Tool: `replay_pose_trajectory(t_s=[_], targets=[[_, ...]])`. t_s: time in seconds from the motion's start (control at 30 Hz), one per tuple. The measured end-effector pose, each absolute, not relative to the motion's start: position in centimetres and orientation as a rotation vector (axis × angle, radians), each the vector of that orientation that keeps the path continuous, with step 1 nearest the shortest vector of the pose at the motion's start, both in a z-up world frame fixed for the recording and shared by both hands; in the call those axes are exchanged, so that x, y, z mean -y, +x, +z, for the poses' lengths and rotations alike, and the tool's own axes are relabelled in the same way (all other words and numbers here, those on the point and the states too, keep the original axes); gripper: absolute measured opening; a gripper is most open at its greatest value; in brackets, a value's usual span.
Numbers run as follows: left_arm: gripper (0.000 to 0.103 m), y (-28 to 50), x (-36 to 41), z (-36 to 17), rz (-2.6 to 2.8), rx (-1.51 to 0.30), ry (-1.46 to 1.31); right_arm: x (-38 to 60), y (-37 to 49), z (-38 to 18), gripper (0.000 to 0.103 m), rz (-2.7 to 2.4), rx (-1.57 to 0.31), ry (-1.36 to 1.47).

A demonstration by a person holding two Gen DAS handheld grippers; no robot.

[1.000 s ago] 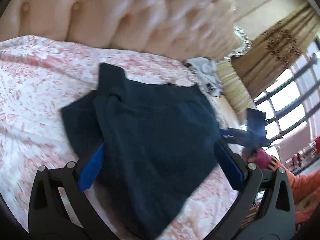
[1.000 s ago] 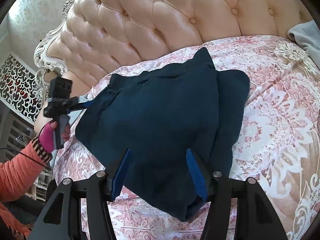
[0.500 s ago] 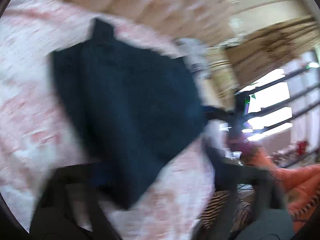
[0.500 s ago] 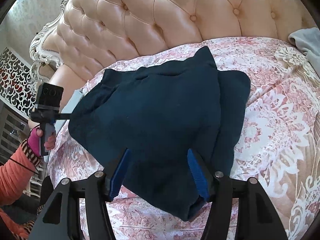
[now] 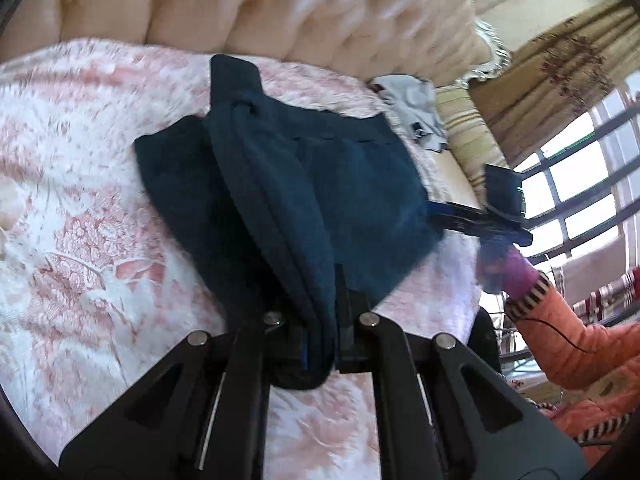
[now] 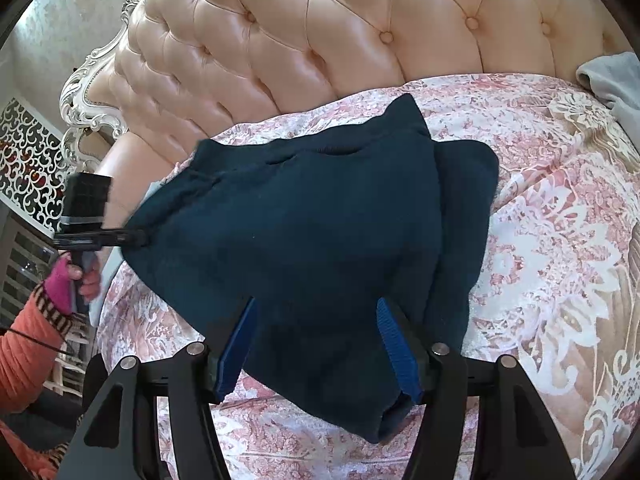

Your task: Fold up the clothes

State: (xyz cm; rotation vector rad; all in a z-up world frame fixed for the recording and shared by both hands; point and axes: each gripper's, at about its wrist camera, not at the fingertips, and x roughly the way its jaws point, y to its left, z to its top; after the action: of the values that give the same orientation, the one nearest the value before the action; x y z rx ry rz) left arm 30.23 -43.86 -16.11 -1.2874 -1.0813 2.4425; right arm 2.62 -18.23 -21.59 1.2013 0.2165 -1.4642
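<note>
Pink-and-white floral bedspread (image 6: pixel 560 240) carries my dark teal fleece garment (image 6: pixel 304 232), spread below the padded peach headboard (image 6: pixel 340 32) so it can be folded flat. My left hand-held gripper (image 5: pixel 322 340) is clenched on the garment's near bunched edge, ready to carry it over. My right hand-held gripper (image 6: pixel 320 344) straddles the opposite hem; whether its pads press it, I cannot tell.
</note>
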Motion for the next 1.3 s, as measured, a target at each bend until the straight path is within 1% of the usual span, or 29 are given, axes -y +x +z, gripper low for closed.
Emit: replay_pose_trajectory(t_s=[0.07,0.13,0.27,0.3,0.33,0.37,0.4,0.43,0.47,0.53,0.63,0.77,0.9,0.97,1.1,1.2,1.3], targets=[[0.009,30.2,44.2,-17.8,2.391,1.146,-1.334,18.2,2.6,-21.7,0.063,-1.464,-0.213,1.199],[0.009,30.8,45.1,-21.1,2.332,1.244,-1.409,18.1,2.6,-21.7,0.063,-1.462,-0.204,1.197],[0.010,31.0,45.7,-21.6,2.344,1.358,-1.283,18.2,2.8,-21.6,0.063,-1.466,-0.228,1.195],[0.013,31.0,45.7,-21.8,2.337,1.381,-1.269,18.2,2.9,-21.4,0.063,-1.473,-0.240,1.192],[0.018,31.0,45.5,-21.5,2.337,1.372,-1.258,18.1,3.1,-21.1,0.063,-1.485,-0.257,1.187],[0.042,31.0,45.3,-21.1,2.335,1.363,-1.245,18.1,3.3,-20.8,0.063,-1.496,-0.273,1.183],[0.074,31.1,45.4,-20.6,2.323,1.356,-1.205,17.9,3.5,-20.3,0.063,-1.511,-0.285,1.170],[0.086,31.4,45.4,-19.5,2.332,1.343,-1.133,17.4,3.7,-19.7,0.063,-1.531,-0.282,1.151],[0.103,31.6,45.6,-18.9,2.362,1.335,-1.103,16.6,3.7,-19.2,0.063,-1.552,-0.268,1.131],[0.103,32.5,46.2,-16.9,2.522,1.300,-1.058,14.9,3.3,-18.5,0.063,-1.597,-0.221,1.104],[0.103,33.5,47.1,-15.6,2.627,1.302,-1.024,12.2,0.6,-19.9,0.063,-1.618,-0.086,1.159],[0.103,32.1,45.3,-14.5,2.698,1.185,-1.043,11.2,-1.3,-21.0,0.062,-1.559,0.032,1.127],[0.103,28.7,42.6,-15.5,2.727,1.068,-1.119,13.0,-1.8,-21.1,0.062,-1.528,0.020,1.096],[0.103,26.9,42.1,-17.1,2.718,1.085,-1.187,14.2,-2.1,-21.4,0.062,-1.516,-0.011,1.099],[0.103,25.5,41.3,-18.2,2.774,1.024,-1.245,15.4,-1.7,-20.9,0.062,-1.494,-0.052,1.061],[0.103,24.7,41.1,-19.2,2.770,0.999,-1.307,16.0,-1.9,-21.9,0.062,-1.472,-0.080,1.109],[0.103,24.5,41.2,-19.6,2.767,0.988,-1.325,15.3,-1.6,-21.9,0.058,-1.459,-0.077,1.102]])
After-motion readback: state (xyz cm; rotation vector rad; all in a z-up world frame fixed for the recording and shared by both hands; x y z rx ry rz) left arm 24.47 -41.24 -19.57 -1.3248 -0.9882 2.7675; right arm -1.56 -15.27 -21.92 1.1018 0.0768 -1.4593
